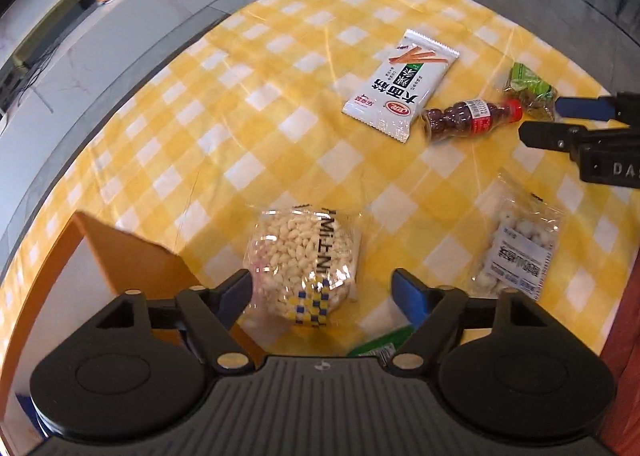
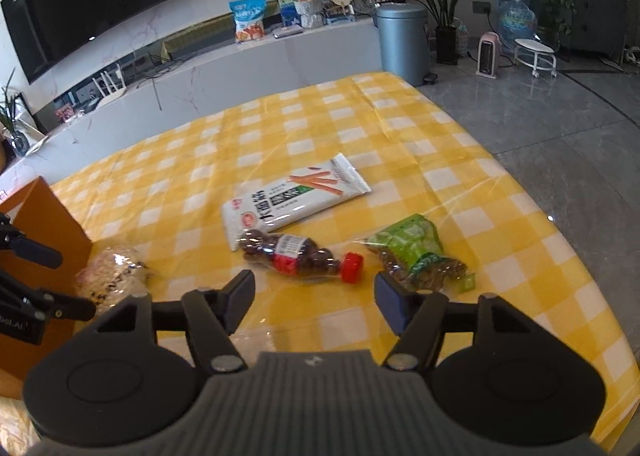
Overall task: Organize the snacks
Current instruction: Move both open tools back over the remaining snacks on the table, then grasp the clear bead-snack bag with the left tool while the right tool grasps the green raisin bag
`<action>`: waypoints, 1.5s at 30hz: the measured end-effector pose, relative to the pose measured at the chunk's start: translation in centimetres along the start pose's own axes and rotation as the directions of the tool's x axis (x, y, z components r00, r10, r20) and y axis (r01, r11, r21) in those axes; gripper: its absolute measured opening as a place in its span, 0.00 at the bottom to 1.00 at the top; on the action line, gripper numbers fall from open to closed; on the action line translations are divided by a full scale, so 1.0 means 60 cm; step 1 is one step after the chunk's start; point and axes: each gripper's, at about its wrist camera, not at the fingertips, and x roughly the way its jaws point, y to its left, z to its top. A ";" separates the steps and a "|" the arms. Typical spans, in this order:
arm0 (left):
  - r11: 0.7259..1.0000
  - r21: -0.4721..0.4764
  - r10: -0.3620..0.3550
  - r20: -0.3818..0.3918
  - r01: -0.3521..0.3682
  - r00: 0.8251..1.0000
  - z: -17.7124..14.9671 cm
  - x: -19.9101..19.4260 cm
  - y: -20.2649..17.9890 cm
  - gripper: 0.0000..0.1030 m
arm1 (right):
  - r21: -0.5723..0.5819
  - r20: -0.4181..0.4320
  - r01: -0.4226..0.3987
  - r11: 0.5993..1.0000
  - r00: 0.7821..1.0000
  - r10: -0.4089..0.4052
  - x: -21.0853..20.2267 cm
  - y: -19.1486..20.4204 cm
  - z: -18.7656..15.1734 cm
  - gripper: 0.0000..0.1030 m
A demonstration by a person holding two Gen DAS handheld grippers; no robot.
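Several snacks lie on the yellow checked tablecloth (image 1: 224,104). My left gripper (image 1: 322,288) stands open and points down, with a clear bag of puffed rice (image 1: 304,260) between its fingers; the pads do not press on it. My right gripper (image 2: 316,292) is open just short of a small bottle of dark sweets with a red cap (image 2: 304,260), which lies on its side. A green packet (image 2: 416,252) lies to the right of the bottle. A white packet of snack sticks (image 2: 296,196) lies beyond the bottle. A bag of white balls (image 1: 516,248) rests near the right edge.
An orange box (image 1: 132,256) stands open at the table's left, beside the puffed rice. Another green wrapper (image 1: 380,344) shows under my left gripper. Past the table are a grey bin (image 2: 402,40), a white counter with a blue snack bag (image 2: 248,18), and tiled floor.
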 end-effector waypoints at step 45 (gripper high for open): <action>0.992 -0.110 0.032 -0.205 -0.055 0.978 0.059 0.106 0.024 0.90 | -0.015 -0.144 0.236 0.972 0.961 -0.235 0.087 -0.087 0.032 0.82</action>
